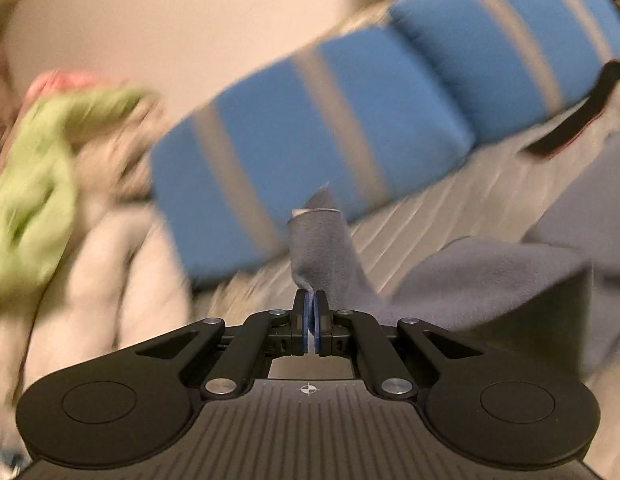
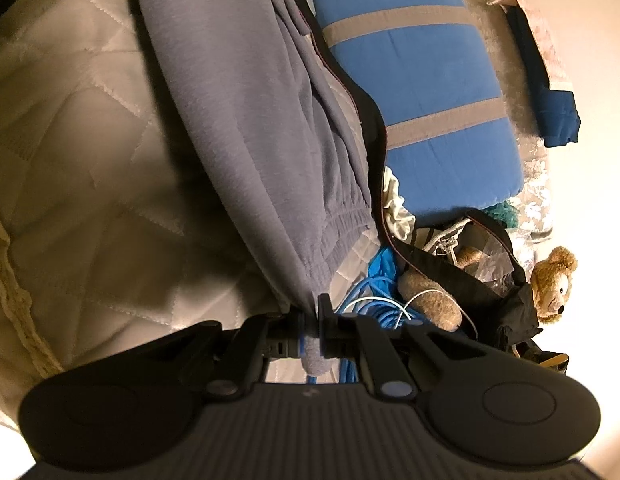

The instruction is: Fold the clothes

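Fingers of the left gripper (image 1: 313,314) are pinched together on a corner of the grey sweatpants (image 1: 490,276), which stands up just past the pads. The right gripper (image 2: 310,330) likewise clamps grey fabric at the elastic waistband of the sweatpants (image 2: 246,100), and the garment stretches away over the quilted bed (image 2: 82,152). Beyond it lies a blue pillow with grey stripes (image 2: 422,92), a blue cable (image 2: 374,304) and a teddy bear (image 2: 554,284). In the blurred left view, a green garment (image 1: 34,184) lies far left.
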Tool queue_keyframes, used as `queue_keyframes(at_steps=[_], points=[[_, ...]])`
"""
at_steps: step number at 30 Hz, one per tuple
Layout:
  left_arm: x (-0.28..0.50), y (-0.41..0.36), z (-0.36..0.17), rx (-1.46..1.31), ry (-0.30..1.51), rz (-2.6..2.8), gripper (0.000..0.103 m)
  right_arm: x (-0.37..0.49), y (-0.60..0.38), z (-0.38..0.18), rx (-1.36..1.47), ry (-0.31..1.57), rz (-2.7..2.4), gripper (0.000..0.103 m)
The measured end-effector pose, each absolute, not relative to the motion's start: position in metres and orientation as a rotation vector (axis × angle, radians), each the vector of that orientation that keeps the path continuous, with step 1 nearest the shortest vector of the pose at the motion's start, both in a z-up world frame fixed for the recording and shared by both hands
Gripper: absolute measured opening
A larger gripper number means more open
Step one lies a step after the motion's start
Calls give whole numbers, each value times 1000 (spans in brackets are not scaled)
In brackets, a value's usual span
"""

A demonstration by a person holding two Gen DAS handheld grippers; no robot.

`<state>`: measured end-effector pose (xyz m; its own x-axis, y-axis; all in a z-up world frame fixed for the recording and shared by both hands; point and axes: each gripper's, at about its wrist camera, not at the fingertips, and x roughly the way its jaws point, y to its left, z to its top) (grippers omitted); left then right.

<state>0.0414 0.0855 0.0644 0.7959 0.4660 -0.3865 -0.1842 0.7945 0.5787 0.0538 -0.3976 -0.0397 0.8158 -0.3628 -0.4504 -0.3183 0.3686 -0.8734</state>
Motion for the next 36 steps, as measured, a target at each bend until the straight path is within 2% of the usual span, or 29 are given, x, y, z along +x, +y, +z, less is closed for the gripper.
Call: queue_keyframes(at_steps=[4, 11, 12, 14, 15, 18, 26, 33, 35, 36], points=[[30, 135, 52, 462, 651, 417, 3, 54, -396, -39, -1208, 669, -40, 6], [21, 172, 39, 486, 785, 486, 9, 57, -395, -41, -1206, 680, -51, 6], [19, 176, 38, 493, 789, 505, 25, 57, -395, -41, -1208, 680, -50, 6], [15, 183, 41, 498, 785, 522, 45, 56, -395, -41, -1215, 678, -47, 6], [12, 183, 42, 513, 777, 499, 47, 55, -395, -41, -1220, 678, -44, 6], [4, 170, 39, 634, 749, 375, 48, 55, -396, -42, -1231, 680, -37, 6], [-16, 110, -23, 1252, 624, 157, 48, 54, -397, -43, -1222, 669, -37, 6], [-20, 102, -59, 1524, 507, 143, 47, 55, -400, -41, -1212, 663, -29, 6], [-19, 102, -67, 1578, 485, 146, 42, 57, -401, -38, -1211, 655, -30, 6], [-19, 101, -70, 1599, 481, 143, 36, 59, -402, -36, -1209, 651, -32, 6]])
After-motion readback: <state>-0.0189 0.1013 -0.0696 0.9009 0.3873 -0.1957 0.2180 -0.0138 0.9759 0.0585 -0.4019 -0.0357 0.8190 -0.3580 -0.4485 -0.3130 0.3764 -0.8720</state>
